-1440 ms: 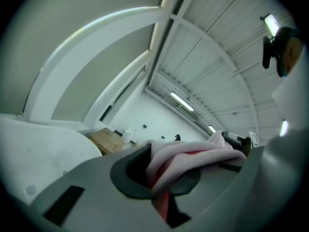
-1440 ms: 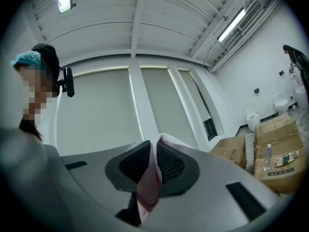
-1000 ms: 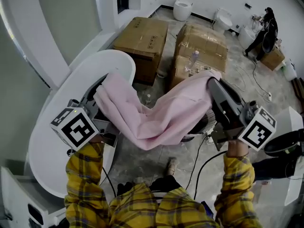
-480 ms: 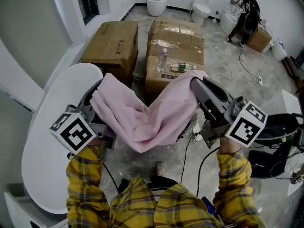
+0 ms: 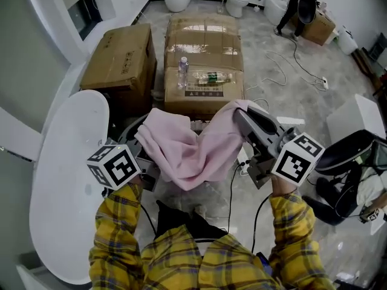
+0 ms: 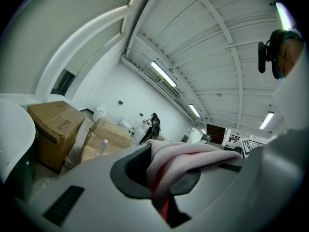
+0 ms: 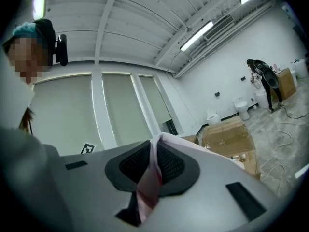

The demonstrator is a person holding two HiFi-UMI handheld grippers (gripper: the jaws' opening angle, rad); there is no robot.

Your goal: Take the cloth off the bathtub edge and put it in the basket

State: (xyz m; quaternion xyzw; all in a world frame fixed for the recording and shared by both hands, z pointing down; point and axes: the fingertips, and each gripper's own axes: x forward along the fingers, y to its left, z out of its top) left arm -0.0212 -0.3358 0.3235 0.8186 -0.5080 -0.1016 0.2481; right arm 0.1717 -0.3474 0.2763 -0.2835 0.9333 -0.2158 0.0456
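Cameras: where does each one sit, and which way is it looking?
Head view: on the person's head, looking steeply down at the pink cloth hung between both grippers; plaid sleeves show.
Left gripper view: on the left gripper, looking along its jaws, shut on the cloth.
Right gripper view: on the right gripper, looking along its jaws, shut on the cloth.
Shared: all three see the cardboard boxes.

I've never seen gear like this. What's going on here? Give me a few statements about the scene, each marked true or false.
1. The left gripper and right gripper both pinch the pink cloth. True.
2. The cloth lies on the bathtub edge. False: it hangs between the grippers, clear of the bathtub.
3. A bottle stands upright on a box. True.
4. Nobody else is in the room. False: a person stands at the far end.
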